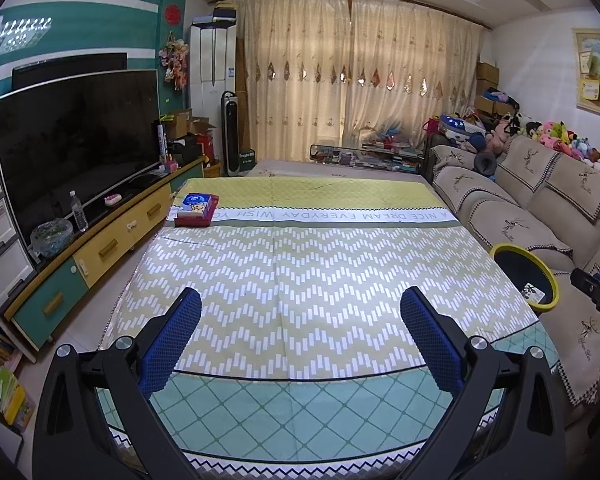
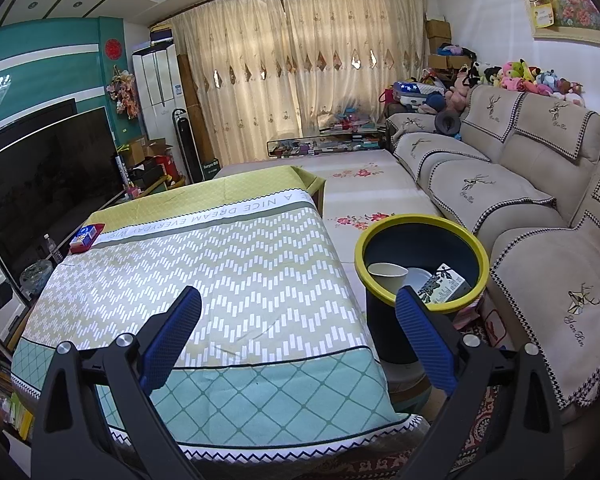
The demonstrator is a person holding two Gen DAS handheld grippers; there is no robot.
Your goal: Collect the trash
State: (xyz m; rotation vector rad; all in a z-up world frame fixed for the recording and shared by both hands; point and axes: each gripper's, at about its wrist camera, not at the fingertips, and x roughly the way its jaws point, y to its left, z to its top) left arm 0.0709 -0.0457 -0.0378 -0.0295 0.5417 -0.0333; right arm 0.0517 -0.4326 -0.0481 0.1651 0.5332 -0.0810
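Bare tablecloth [image 1: 292,264] spreads under both spread-fingered grippers, left [image 1: 300,308] and right [image 2: 298,308]; bin [image 2: 422,280] beside its right edge.

A table [image 2: 228,280] is standing mid-room, with a box [image 1: 196,210] sitting at its far left corner. Just right of the table a bin [image 2: 422,264] is standing — a cup [image 2: 386,274], a plate [image 2: 418,278] and a carton [image 2: 444,286] lying in it. A sofa [image 2: 520,200] is running along the right, a television [image 1: 76,140] along the left.
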